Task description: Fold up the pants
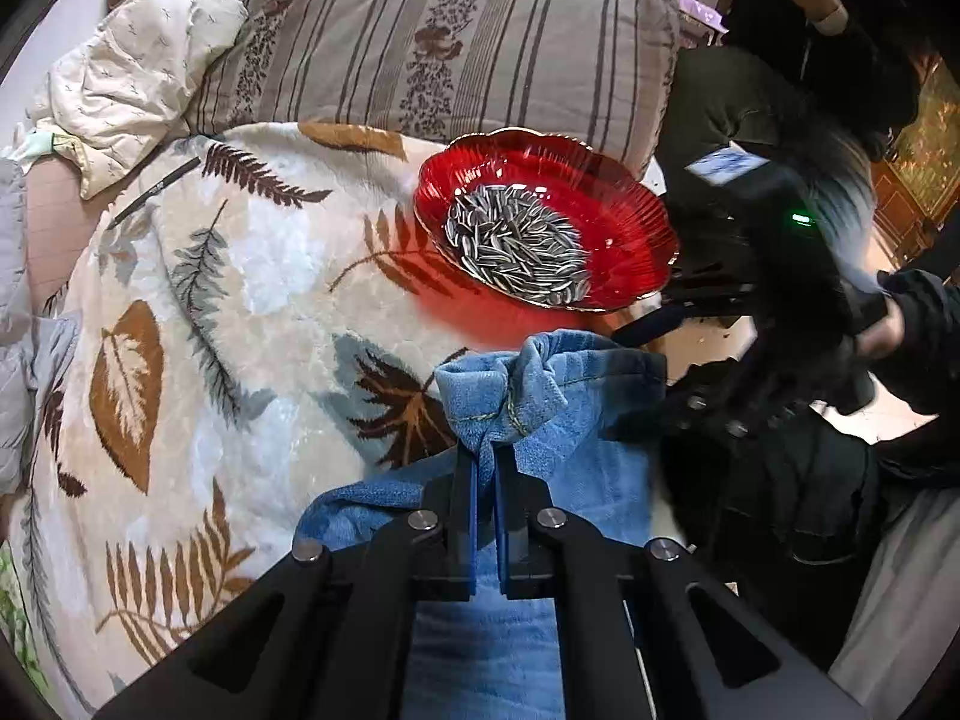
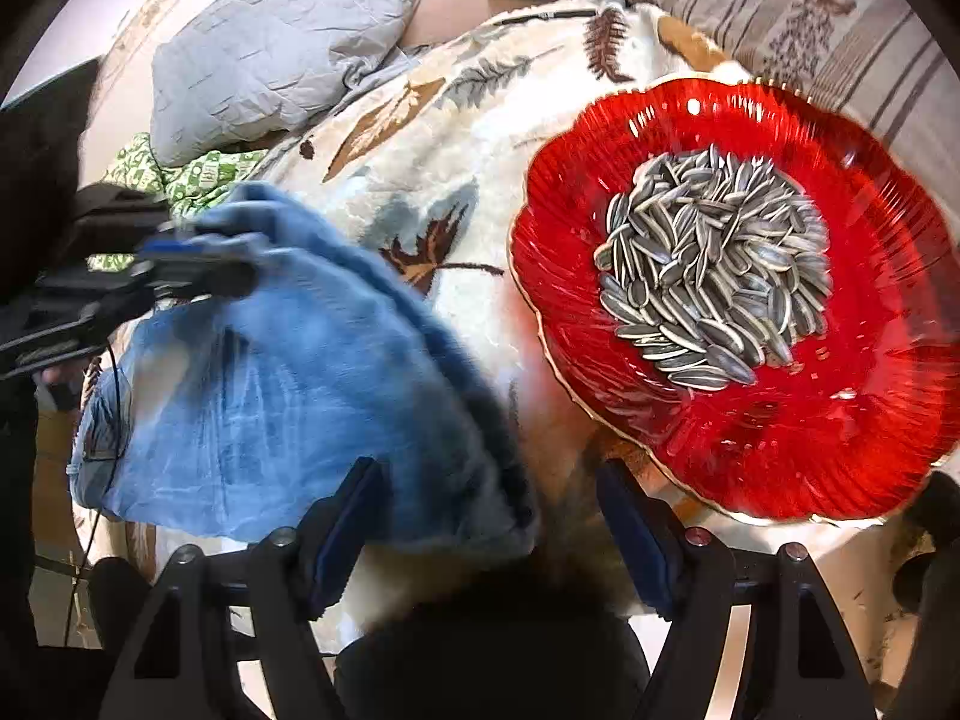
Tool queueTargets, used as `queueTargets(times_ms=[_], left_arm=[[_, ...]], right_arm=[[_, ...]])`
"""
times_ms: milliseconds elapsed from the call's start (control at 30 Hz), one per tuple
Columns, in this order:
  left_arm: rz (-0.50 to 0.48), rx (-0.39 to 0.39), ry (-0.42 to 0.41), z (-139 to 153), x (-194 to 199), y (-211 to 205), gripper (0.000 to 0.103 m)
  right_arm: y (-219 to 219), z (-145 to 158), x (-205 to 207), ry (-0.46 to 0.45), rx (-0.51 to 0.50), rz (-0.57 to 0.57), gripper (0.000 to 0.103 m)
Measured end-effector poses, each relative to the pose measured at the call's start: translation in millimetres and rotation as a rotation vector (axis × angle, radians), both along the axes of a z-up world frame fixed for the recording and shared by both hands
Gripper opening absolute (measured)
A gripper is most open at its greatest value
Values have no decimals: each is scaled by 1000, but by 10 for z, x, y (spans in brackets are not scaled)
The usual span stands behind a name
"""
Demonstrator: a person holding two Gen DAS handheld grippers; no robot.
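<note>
From the left wrist, the left gripper [image 1: 486, 450] is pinched tight on a bunched fold of the blue pants [image 1: 540, 384], which hang over the leaf-print blanket [image 1: 240, 300]. Just beyond sits a red plate [image 1: 630, 222] of sunflower seeds [image 1: 516, 246], with a striped pillow [image 1: 450, 42] behind.

From the right wrist, the right gripper [image 2: 489, 516] stands wide, its fingers [image 2: 354, 510] straddling the pants' edge, though blur hides whether they touch. The plate lies just beside on the right.
</note>
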State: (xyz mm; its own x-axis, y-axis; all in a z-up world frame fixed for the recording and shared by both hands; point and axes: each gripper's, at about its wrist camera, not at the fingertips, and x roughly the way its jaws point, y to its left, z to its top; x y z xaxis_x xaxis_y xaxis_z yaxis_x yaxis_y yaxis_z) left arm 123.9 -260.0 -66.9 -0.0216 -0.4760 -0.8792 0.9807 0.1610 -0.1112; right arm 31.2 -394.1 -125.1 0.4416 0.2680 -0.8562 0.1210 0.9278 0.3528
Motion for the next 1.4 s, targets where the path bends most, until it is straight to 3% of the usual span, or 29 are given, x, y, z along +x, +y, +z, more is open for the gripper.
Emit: queueTargets(times_ms=[167,233,267,367,467,600,733,833,933,1067,1133,1200,1233,1300,1367,1400], left_arm=[[21,9,1,10,61,83,4],[29,17,2,-17,74,71,4],[33,24,-8,-44,76,54,4],[55,25,-24,-54,106,37,4],[71,8,-56,47,101,83,4],[122,-23,-122,287,138,292,4],[218,-56,-158,524,197,687,5],[288,-32,-159,541,221,1057,5],[357,16,-167,404,189,1481,5],[485,126,-145,8,255,2035,9],[538,180,-121,-141,278,2230,10],[592,182,-133,-145,248,2444,12],[610,164,-136,-97,230,2525,13],[649,137,-152,59,175,2650,28],[666,117,-187,243,99,2719,41],[676,113,-208,336,57,2741,48]], right_arm=[[38,-48,91,-51,65,34,76],[84,-33,101,-89,77,71,35],[110,-24,104,-99,76,88,28],[201,33,72,-128,23,101,27],[290,169,23,-167,-10,95,26],[567,578,-67,-278,-123,124,26],[1097,1062,-140,-447,-191,203,26],[1495,1180,-120,-503,-186,275,26],[1929,1040,-27,-489,-135,346,26],[2365,602,209,-403,-38,393,26],[2561,259,383,-295,-22,412,27],[2667,-6,488,-200,-22,427,32],[2690,-53,503,-201,-34,431,35],[2767,-33,493,-221,-62,487,59],[2819,13,462,-213,-60,533,70],[2863,67,438,-216,-69,541,70]])
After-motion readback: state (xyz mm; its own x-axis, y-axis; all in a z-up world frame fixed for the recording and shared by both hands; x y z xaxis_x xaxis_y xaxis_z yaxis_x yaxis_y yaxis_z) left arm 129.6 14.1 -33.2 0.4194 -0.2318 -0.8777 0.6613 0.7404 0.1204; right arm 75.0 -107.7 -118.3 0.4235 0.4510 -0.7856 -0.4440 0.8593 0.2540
